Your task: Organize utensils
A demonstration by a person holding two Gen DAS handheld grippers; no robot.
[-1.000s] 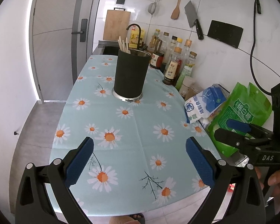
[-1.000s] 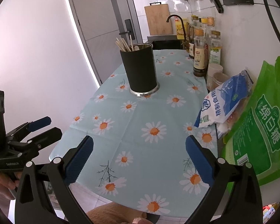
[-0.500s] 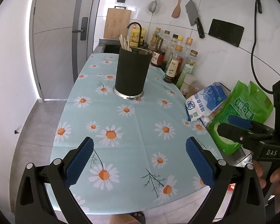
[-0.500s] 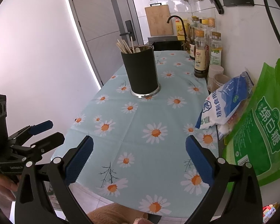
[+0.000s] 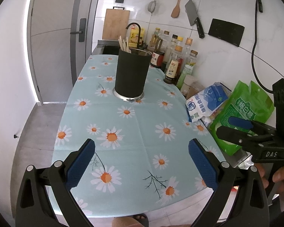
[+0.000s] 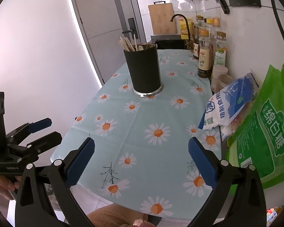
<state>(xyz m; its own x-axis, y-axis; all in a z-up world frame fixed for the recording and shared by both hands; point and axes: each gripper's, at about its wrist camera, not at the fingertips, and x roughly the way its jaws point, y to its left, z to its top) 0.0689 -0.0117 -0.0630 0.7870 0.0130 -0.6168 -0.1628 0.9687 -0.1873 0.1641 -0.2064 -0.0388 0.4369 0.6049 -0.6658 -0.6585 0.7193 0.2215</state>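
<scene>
A black utensil holder [image 5: 131,74] with a steel base stands on the daisy tablecloth [image 5: 134,132]; wooden chopsticks [image 5: 123,43] stick out of it. It also shows in the right wrist view [image 6: 144,70] with chopsticks and a spoon [image 6: 129,43]. My left gripper [image 5: 141,160] is open and empty above the table's near end. My right gripper [image 6: 141,160] is open and empty too. Each gripper shows in the other's view: the right one [image 5: 236,127] at the right, the left one [image 6: 41,130] at the left.
Sauce and oil bottles [image 5: 177,64] line the tiled wall. A blue-white salt bag [image 5: 206,102] and a green sugar bag [image 5: 242,113] lie at the right edge. A sink with a black tap [image 5: 134,28], a cutting board [image 5: 115,24], a cleaver [image 5: 194,17] and a wooden spatula [image 5: 177,3] are behind.
Both grippers have drawn back and risen slightly from the table; the holder looks a little farther off. Both stay open and empty.
</scene>
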